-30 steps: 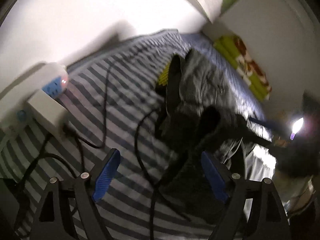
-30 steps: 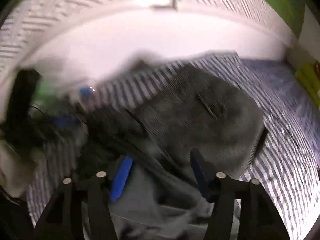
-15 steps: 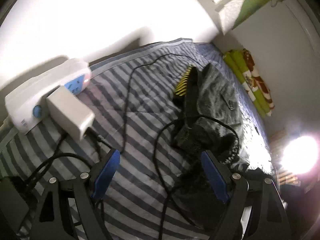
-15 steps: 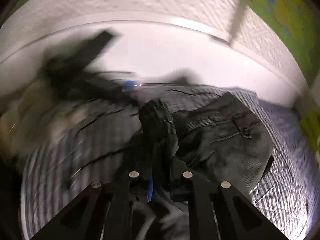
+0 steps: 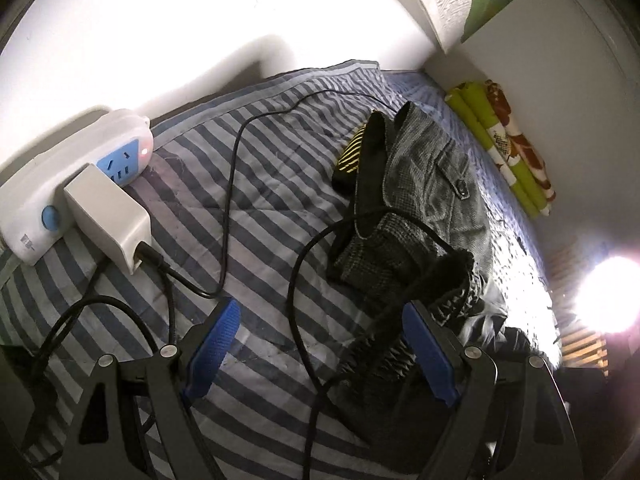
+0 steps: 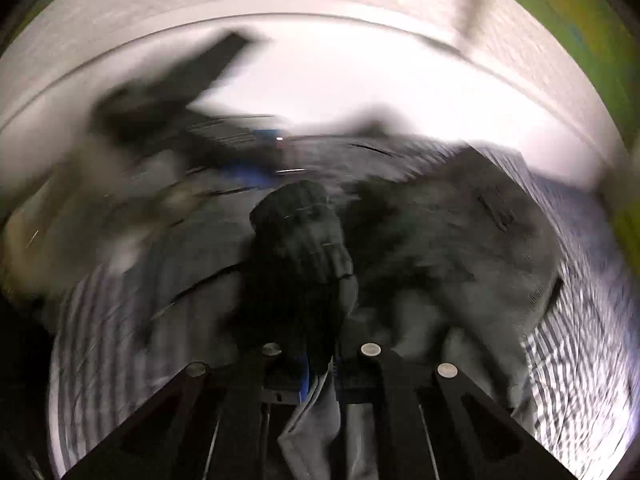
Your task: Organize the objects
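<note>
On the bed (image 5: 256,184), covered with a blue-and-grey striped quilt, your left gripper (image 5: 316,344) hovers with its jaws spread wide and nothing between the blue pads (image 5: 212,344). A black cable (image 5: 296,280) loops across the quilt between them without touching either pad.

Left of it, against the white wall, lies a white power strip (image 5: 72,168) with a blue socket face and a small red light. A grey charger brick (image 5: 108,224) is plugged into it, and a second black lead (image 5: 228,184) runs from the brick out over the stripes.

Ahead and to the right of the left gripper sits the pile of grey trousers (image 5: 432,184), button pocket flap facing up, partly draped over a yellow-and-black striped item (image 5: 352,152). A black ribbed garment (image 5: 416,312) rests against the right-hand pad of the left gripper. A green-and-red rolled blanket (image 5: 512,148) lies along the far wall. No container shows in either view; everything lies loose on the quilt.

Right wrist view is heavily motion-blurred. Your right gripper (image 6: 320,364) has its jaws closed down on a dark bunched garment (image 6: 304,240), which stands up from between the fingers, with paler grey cloth hanging below them. The grey trousers (image 6: 460,248) spread out on the quilt just to the right of it. Other detail there is too smeared to read.
</note>
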The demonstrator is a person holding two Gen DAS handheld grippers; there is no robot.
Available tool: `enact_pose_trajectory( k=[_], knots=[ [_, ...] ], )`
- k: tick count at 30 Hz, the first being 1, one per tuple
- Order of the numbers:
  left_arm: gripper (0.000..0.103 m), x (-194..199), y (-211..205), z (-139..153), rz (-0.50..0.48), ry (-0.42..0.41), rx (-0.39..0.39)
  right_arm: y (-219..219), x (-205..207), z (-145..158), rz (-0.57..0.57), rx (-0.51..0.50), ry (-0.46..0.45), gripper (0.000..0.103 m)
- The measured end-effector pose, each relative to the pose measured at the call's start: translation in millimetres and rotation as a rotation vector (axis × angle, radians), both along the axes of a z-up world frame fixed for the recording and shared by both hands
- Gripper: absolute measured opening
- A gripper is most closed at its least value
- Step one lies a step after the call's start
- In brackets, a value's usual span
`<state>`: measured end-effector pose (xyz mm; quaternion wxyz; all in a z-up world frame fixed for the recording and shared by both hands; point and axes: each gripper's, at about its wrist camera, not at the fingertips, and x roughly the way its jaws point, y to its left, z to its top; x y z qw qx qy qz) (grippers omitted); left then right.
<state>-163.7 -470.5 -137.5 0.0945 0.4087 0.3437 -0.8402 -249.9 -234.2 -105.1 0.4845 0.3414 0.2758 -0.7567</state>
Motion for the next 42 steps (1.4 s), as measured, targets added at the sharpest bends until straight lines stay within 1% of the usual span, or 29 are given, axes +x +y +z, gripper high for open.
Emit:
enact_pose_trajectory(
  k=[1,2,4,5,6,7,8,9,10,12,13,15,16,17,19,21,24,27,29,32,34,36,37,40,42],
  knots=[
    [0.086,-2,2,-1,-0.007,-0.002,0.002,-4,-19,-3,-0.027,0.015,-0.027,0.008],
    [0.086,-3,3,-1,-0.011,-0.005,0.001,-10,-37,-6,-0.062,0.040,-0.016,0.008],
    [0.086,-7,7,-1,-0.024,-0.009,-0.003,-18,-57,-9,-0.091,0.078,0.016,0.020],
    [0.086,-8,8,-3,-0.029,-0.013,-0.003,-25,-65,-9,-0.077,0.095,0.021,0.026],
    [0.086,-9,9,-4,-0.028,-0.019,-0.007,-27,-66,-9,-0.069,0.102,0.036,0.039],
    [0.086,-10,9,-7,-0.024,-0.029,-0.010,-32,-65,-8,-0.060,0.118,0.078,0.053],
    [0.086,-10,8,-9,-0.024,-0.033,-0.004,-38,-65,-10,-0.045,0.140,0.113,0.059],
    [0.086,-11,8,-11,-0.026,-0.037,0.006,-41,-65,-13,-0.031,0.153,0.119,0.061],
    [0.086,-10,6,-14,-0.027,-0.040,0.024,-45,-67,-17,-0.018,0.165,0.111,0.061],
    [0.086,-9,5,-16,-0.026,-0.041,0.027,-48,-72,-24,0.000,0.164,0.059,0.061],
    [0.086,-9,5,-17,-0.027,-0.042,0.022,-50,-74,-28,0.010,0.162,0.022,0.058],
    [0.086,-8,5,-17,-0.039,-0.041,0.023,-47,-69,-31,0.010,0.152,0.000,0.041],
    [0.086,-7,6,-18,-0.047,-0.039,0.028,-45,-68,-30,0.007,0.143,-0.013,0.030],
    [0.086,-7,7,-18,-0.055,-0.037,0.032,-41,-66,-26,0.013,0.129,-0.031,0.025],
    [0.086,-5,9,-16,-0.076,-0.026,0.036,-34,-62,-18,0.017,0.107,-0.037,0.020],
    [0.088,-2,11,-11,-0.088,-0.015,0.030,-24,-57,-7,0.016,0.089,-0.032,0.018],
    [0.088,6,10,2,-0.074,-0.008,-0.014,-13,-43,15,0.011,0.050,-0.007,0.017],
    [0.088,20,1,13,-0.028,0.013,-0.006,-3,-20,41,0.025,0.014,0.029,0.016],
    [0.088,29,-4,17,-0.001,0.013,0.002,7,0,66,0.046,-0.007,0.055,0.015],
    [0.088,41,-5,24,0.020,0.007,-0.014,20,30,106,0.085,-0.060,0.066,0.015],
    [0.088,51,-5,31,0.035,0.014,-0.033,26,48,131,0.117,-0.099,0.053,0.015],
    [0.088,66,-8,40,0.068,0.032,-0.042,28,68,153,0.178,-0.131,0.039,0.015],
    [0.088,74,-12,44,0.082,0.046,-0.039,26,79,164,0.226,-0.153,0.025,0.015],
    [0.088,96,-26,55,0.135,0.081,-0.037,11,87,168,0.313,-0.213,-0.088,0.015],
    [0.088,105,-35,56,0.166,0.085,-0.029,-11,85,151,0.345,-0.203,-0.145,0.015]
  ],
)
